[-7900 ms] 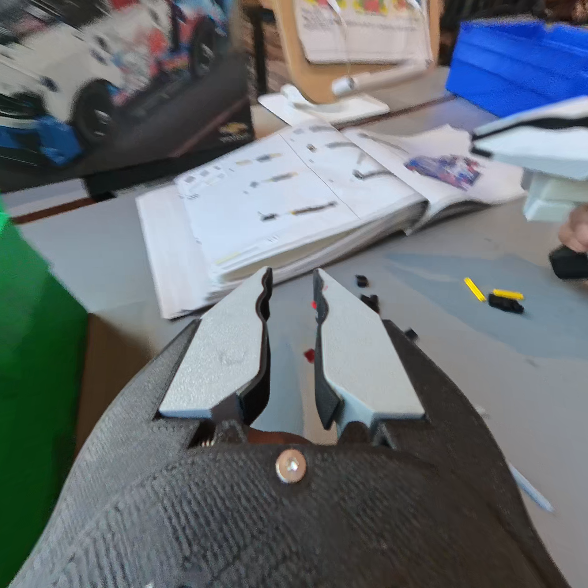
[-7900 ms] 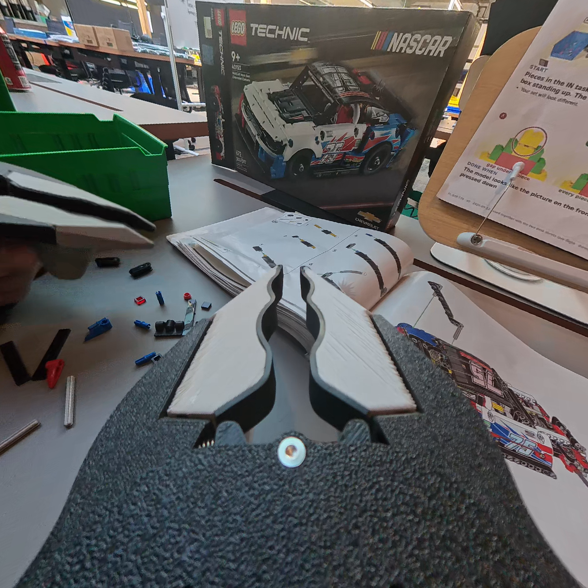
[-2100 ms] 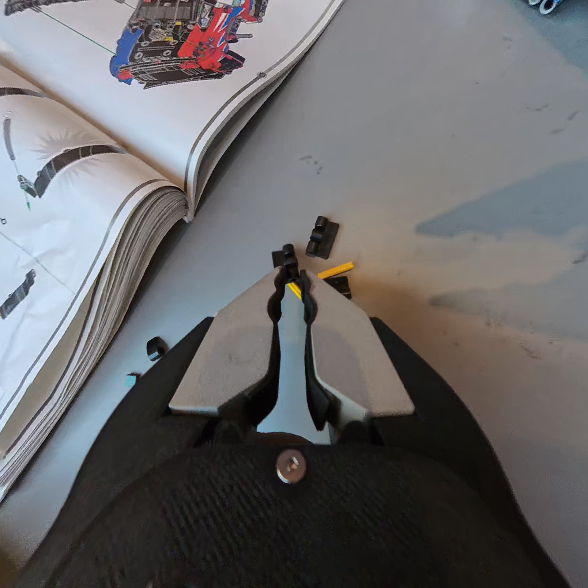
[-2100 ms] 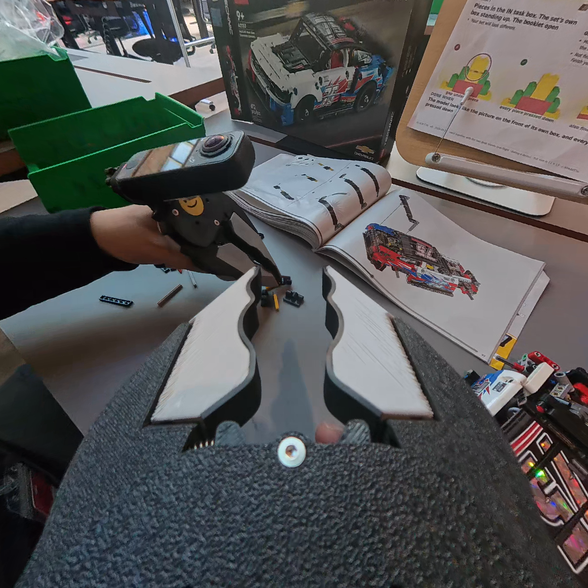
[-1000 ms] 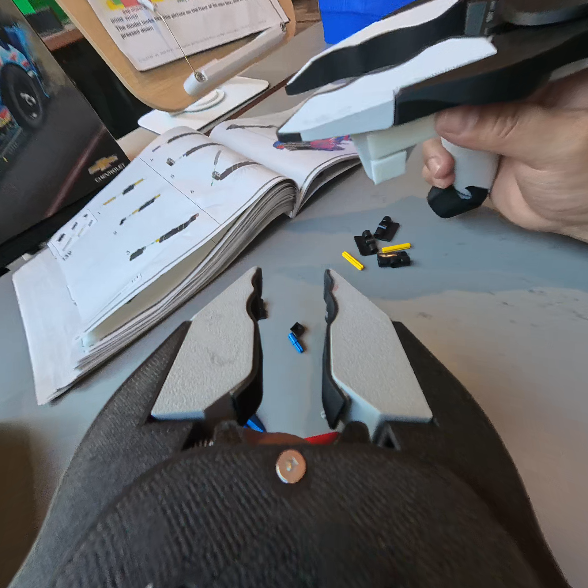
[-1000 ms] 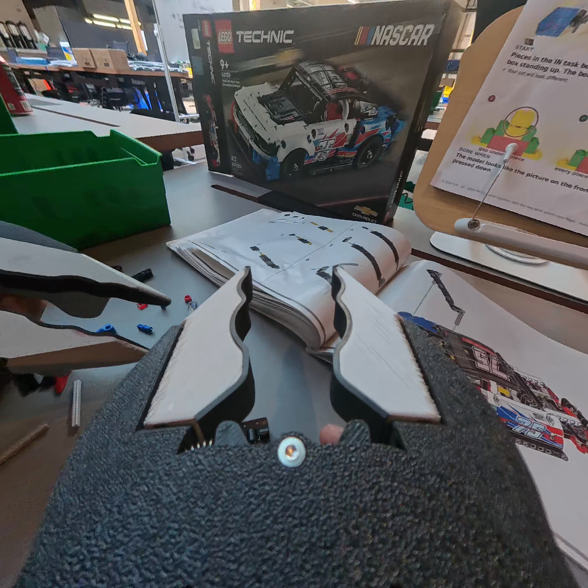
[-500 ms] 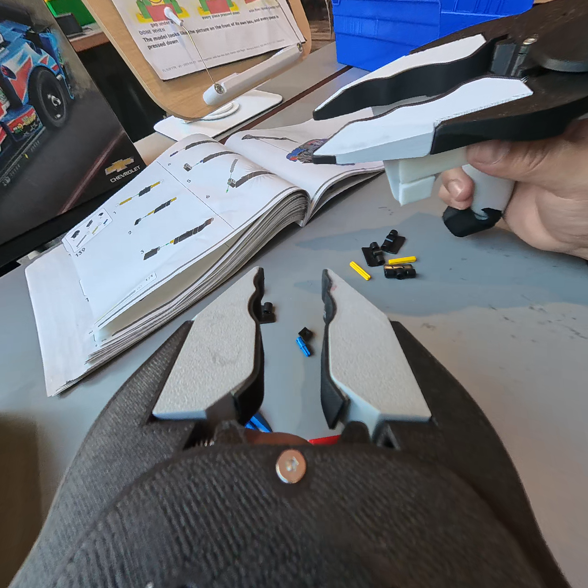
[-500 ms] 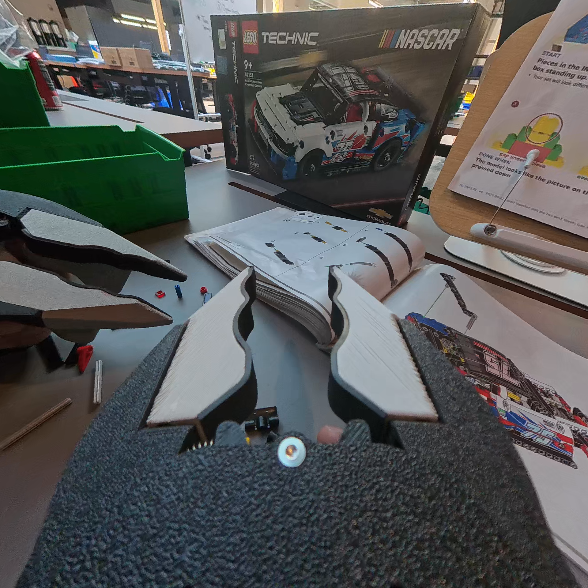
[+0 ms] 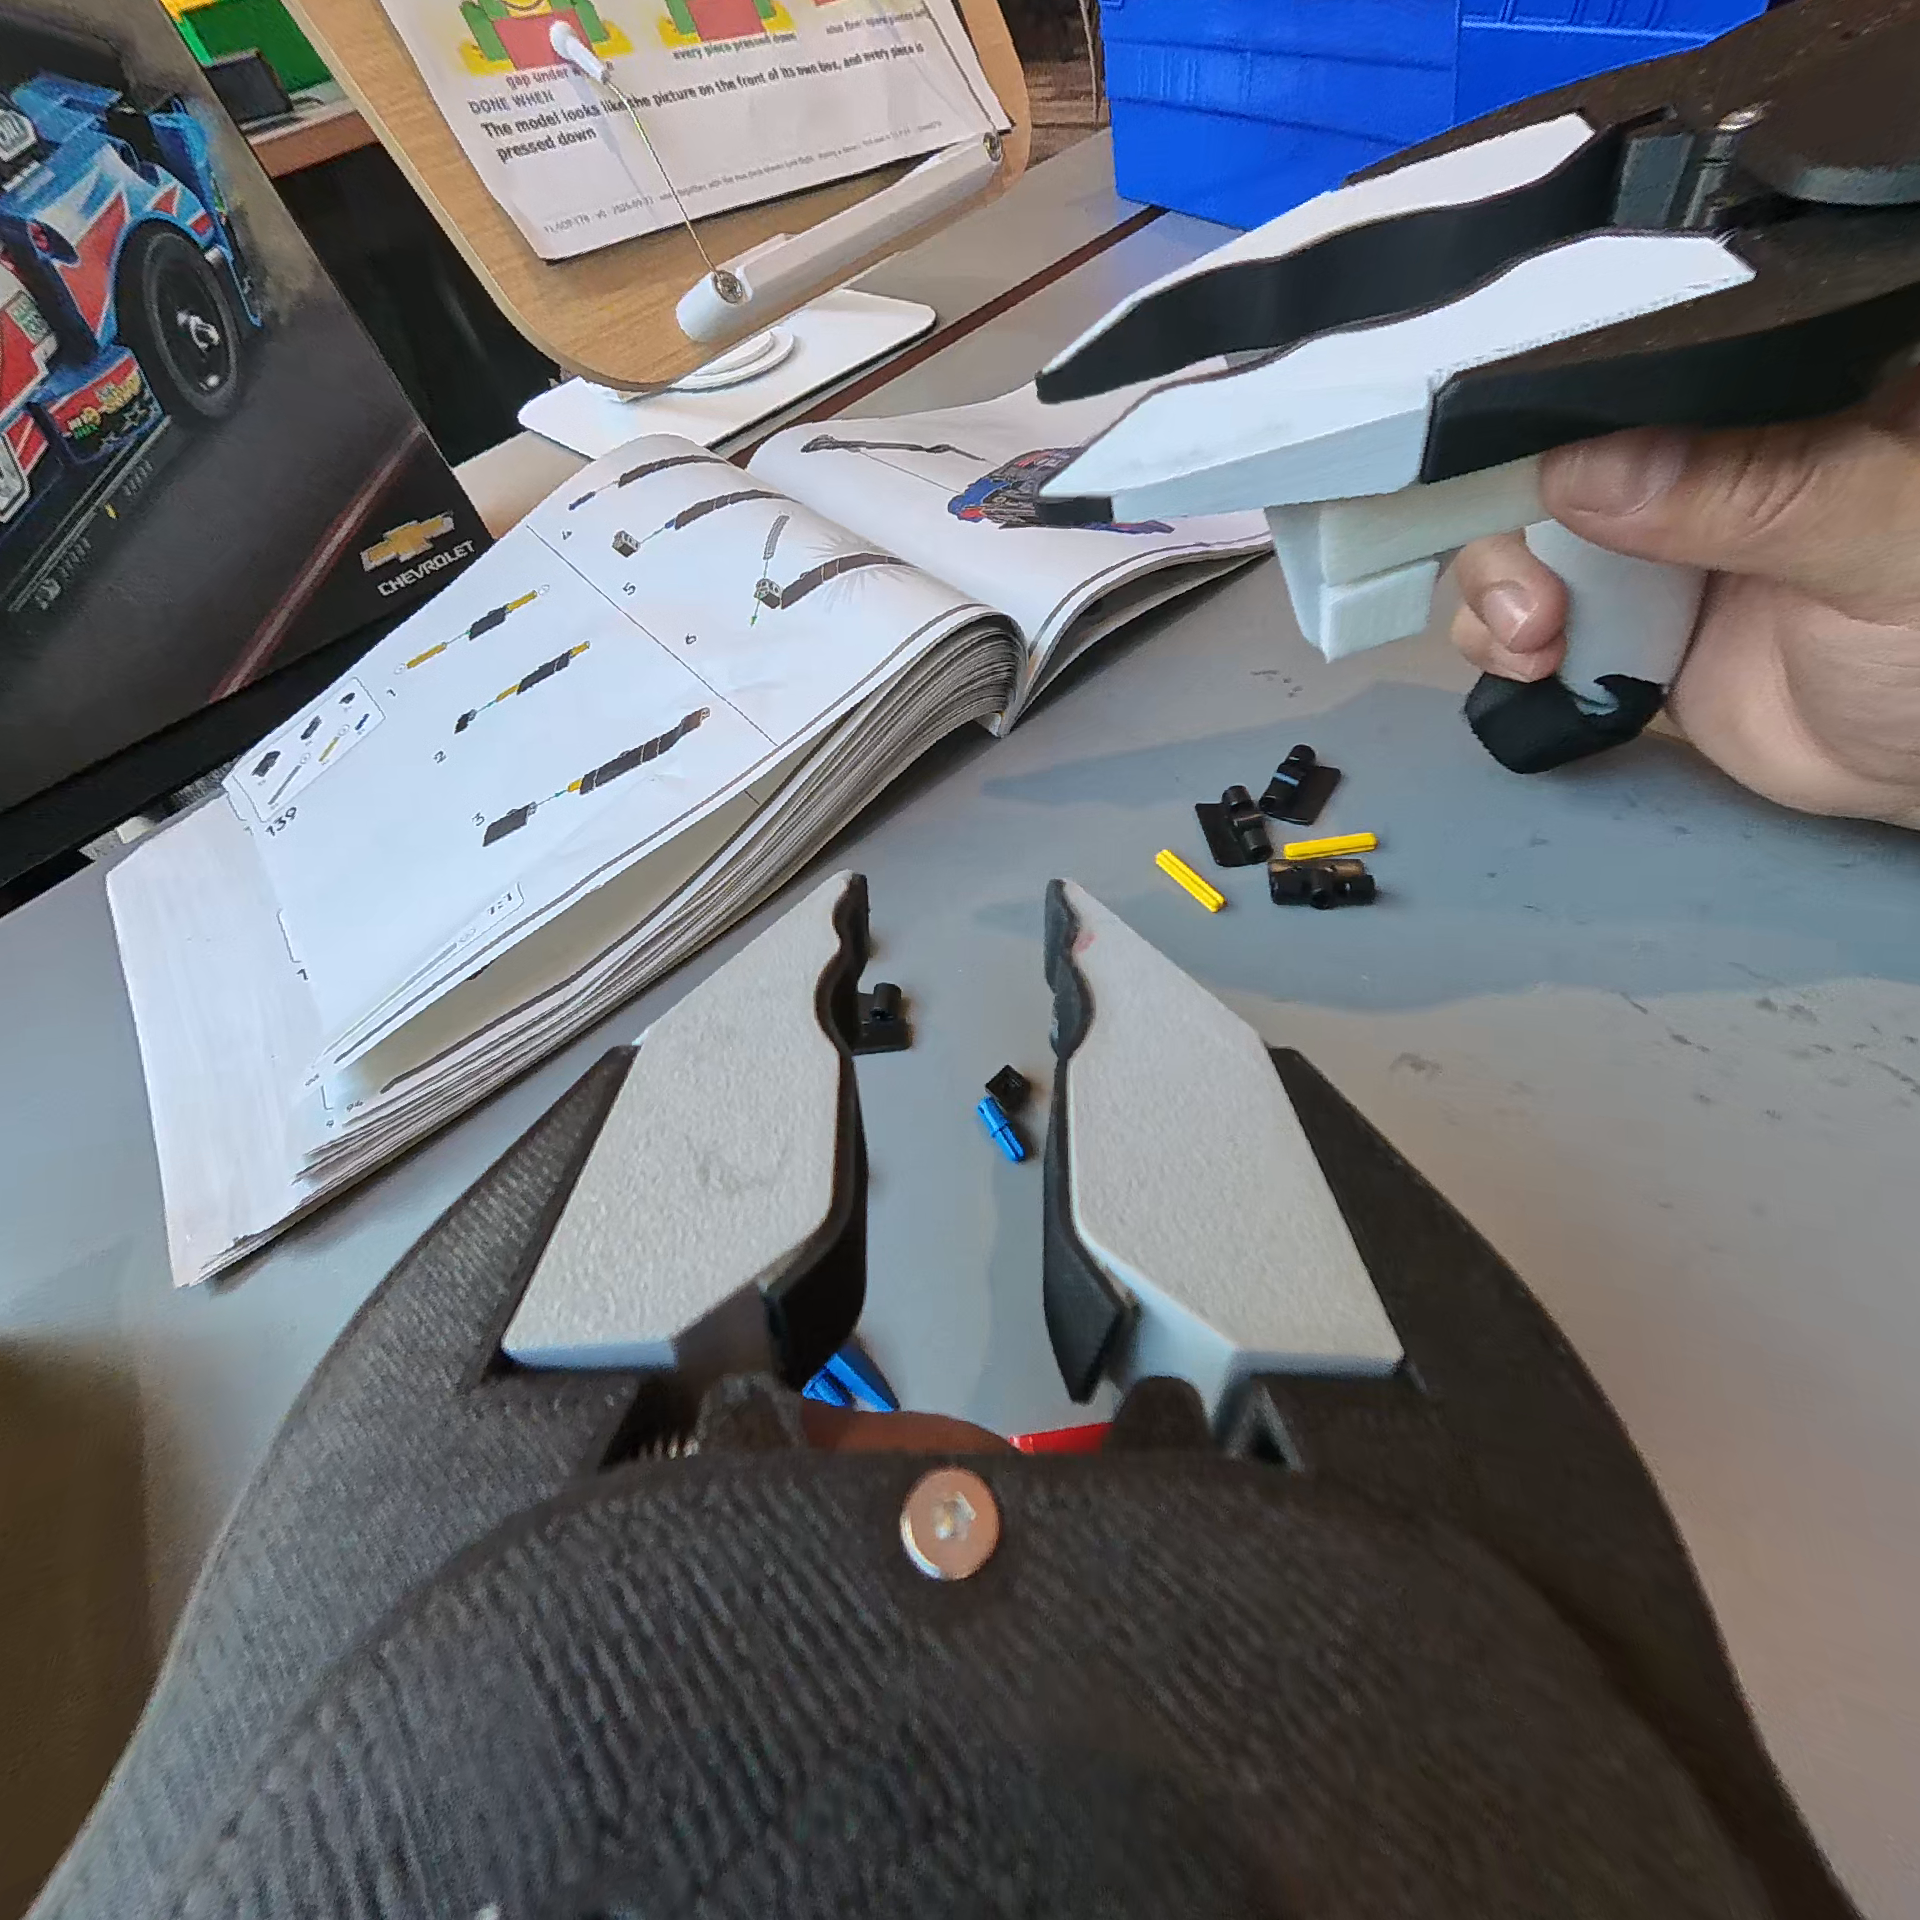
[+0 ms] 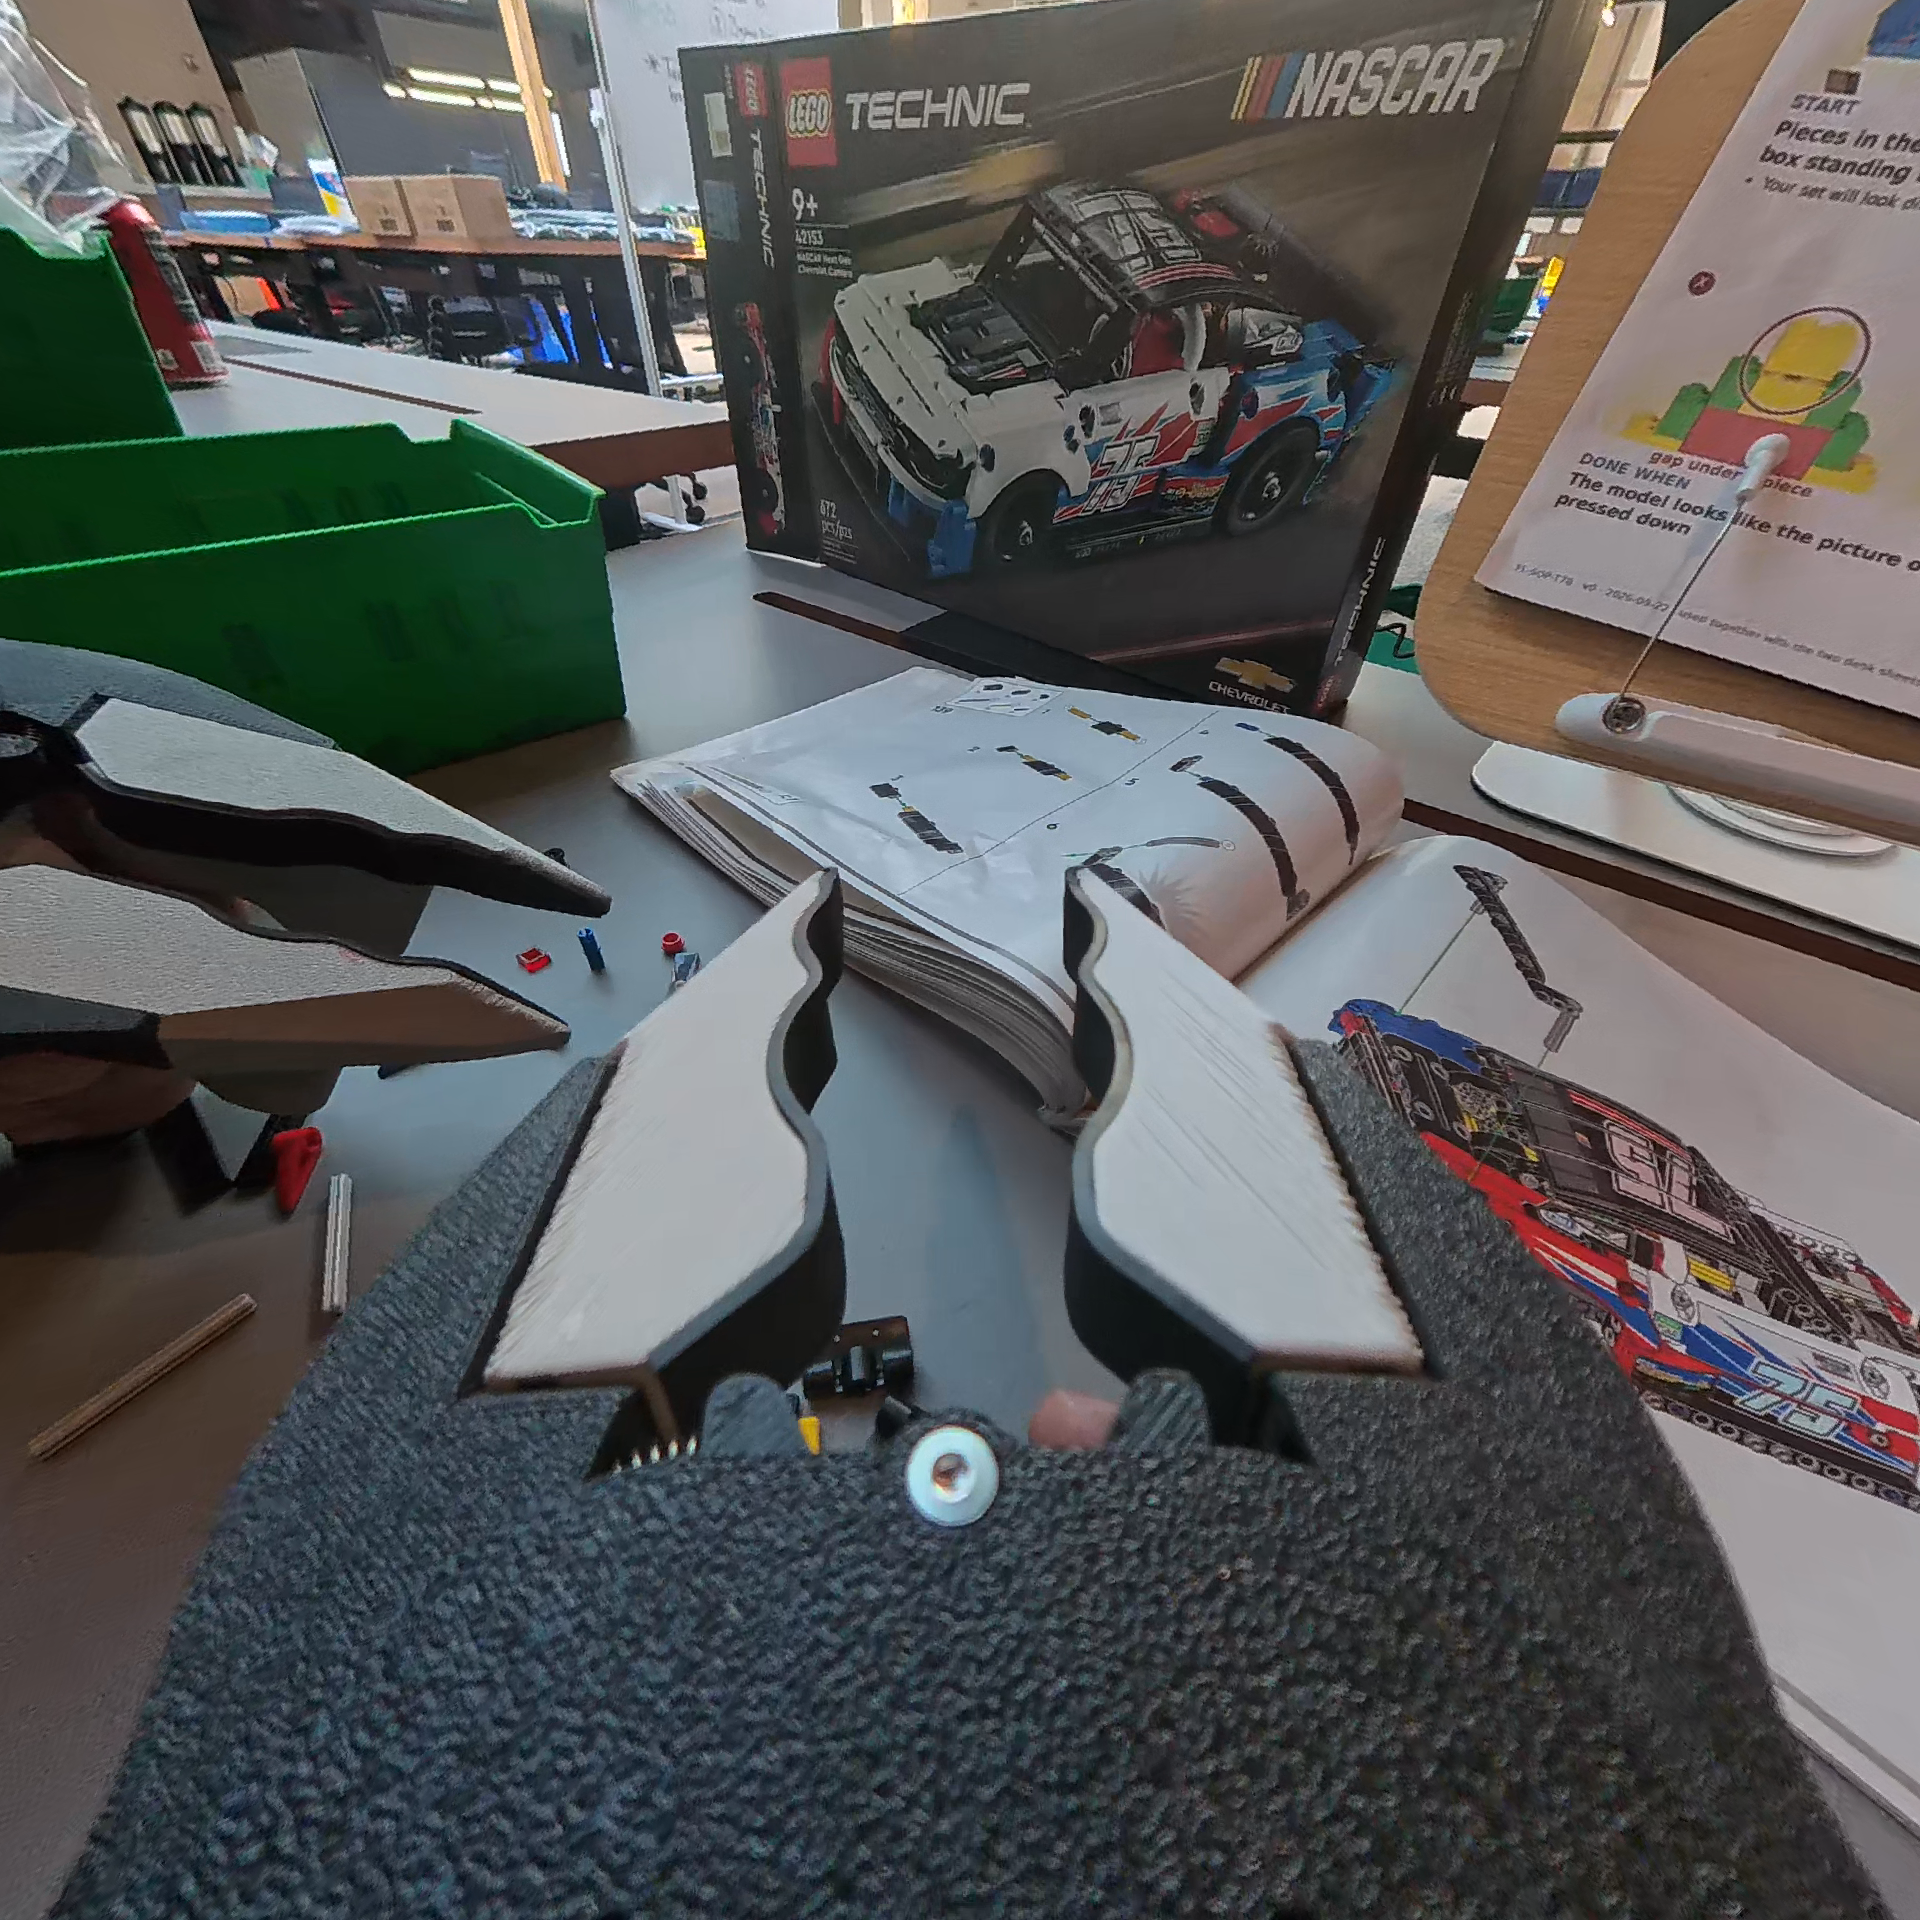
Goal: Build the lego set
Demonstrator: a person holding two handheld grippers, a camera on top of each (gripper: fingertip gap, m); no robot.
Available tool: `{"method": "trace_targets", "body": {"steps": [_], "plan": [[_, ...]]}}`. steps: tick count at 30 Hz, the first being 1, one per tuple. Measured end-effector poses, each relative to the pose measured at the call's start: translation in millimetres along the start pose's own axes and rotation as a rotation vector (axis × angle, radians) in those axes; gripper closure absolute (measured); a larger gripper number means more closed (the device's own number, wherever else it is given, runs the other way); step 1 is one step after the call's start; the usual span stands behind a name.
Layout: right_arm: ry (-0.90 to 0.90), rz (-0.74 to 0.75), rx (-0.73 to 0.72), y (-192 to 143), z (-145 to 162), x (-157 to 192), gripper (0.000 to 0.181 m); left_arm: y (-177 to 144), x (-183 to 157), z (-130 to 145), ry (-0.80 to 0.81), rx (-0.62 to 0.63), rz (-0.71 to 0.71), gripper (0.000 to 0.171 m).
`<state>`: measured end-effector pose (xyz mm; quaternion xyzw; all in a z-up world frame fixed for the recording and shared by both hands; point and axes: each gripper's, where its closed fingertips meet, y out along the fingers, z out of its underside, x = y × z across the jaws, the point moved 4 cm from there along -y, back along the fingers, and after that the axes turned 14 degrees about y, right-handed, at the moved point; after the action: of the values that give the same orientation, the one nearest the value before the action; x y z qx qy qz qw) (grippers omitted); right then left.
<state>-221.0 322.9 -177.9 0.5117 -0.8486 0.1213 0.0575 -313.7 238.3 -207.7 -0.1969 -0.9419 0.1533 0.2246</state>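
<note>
Grey matte tabletop [image 10: 686, 623] in the foreground. Long wooden-topped workbenches [image 10: 447, 249] across the upper left, cardboard boxes [image 10: 426, 208] on them. Ceiling strip lights [image 10: 447, 83] at the top left — glowing, workshop dim behind.

Box [image 10: 1091, 364] at twelve o'clock carries brand lettering and numbers. The open booklet [image 10: 1039, 810] below shows step numbers. At two o'clock, a printed sheet [image 10: 1766, 343] sits on the stand [image 10: 1507, 665].

We see a blue piece [image 9: 847, 1382] and a red piece [image 9: 1060, 1439] only as slivers behind our left fingers [image 9: 707, 1143]. The set's box [image 9: 156, 364] runs off the left edge. The small black parts [image 10: 857, 1356] under the right gripper [image 10: 951, 914] are half hidden.
</note>
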Motion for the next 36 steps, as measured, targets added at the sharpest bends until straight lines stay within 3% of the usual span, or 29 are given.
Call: {"method": "trace_targets", "body": {"steps": [36], "plan": [[-0.017, -0.003, 0.004, -0.3, 0.1, 2.7, 0.142, 1.4, -2.5, 1.7, 0.024, 0.006, -0.002, 0.142]]}}
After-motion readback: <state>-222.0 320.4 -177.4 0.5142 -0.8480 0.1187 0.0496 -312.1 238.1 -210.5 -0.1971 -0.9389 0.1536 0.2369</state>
